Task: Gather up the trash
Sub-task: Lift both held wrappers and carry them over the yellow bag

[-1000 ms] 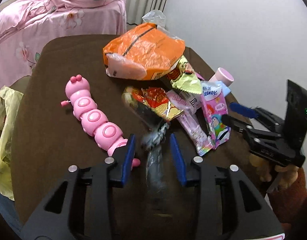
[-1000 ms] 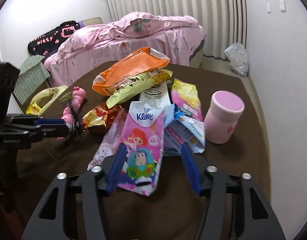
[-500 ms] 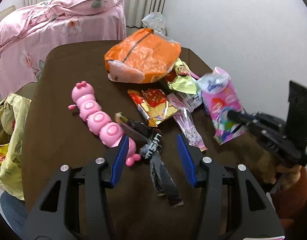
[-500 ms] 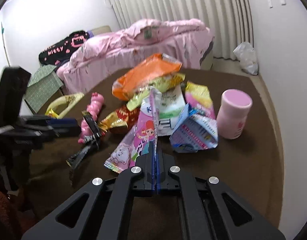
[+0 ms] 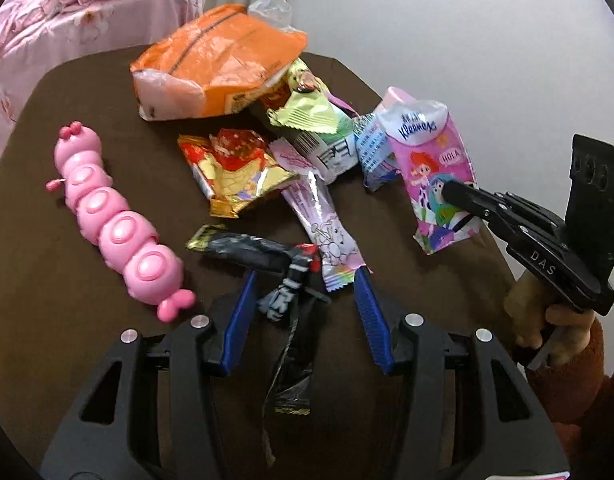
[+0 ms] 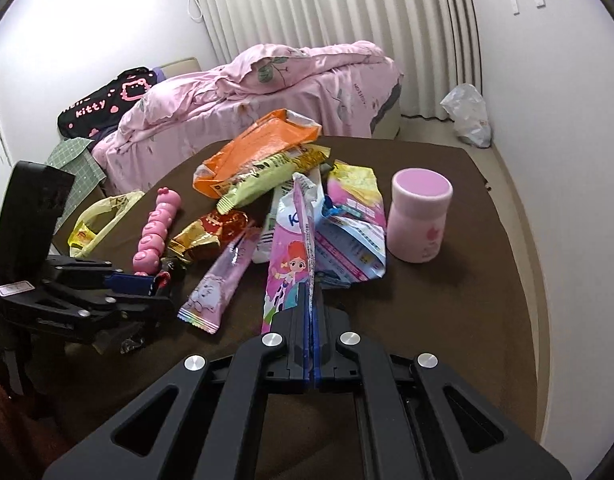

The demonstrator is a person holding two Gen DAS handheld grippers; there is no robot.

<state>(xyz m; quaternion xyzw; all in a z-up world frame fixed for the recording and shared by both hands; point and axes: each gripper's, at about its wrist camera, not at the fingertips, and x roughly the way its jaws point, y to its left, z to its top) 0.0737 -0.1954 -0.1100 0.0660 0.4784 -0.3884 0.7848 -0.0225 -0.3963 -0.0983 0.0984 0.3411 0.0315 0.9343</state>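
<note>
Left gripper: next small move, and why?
Probably close the left gripper on the black wrapper. Its jaws stand open with the twisted wrapper lying between the fingertips on the brown table, ungrasped. The right gripper is already shut on the pink tissue pack and holds it lifted, so the left is the free one to pick up trash.

caterpillar toy sits left of the wrapper pile on the table, big snack bag behind it, jar right
</note>
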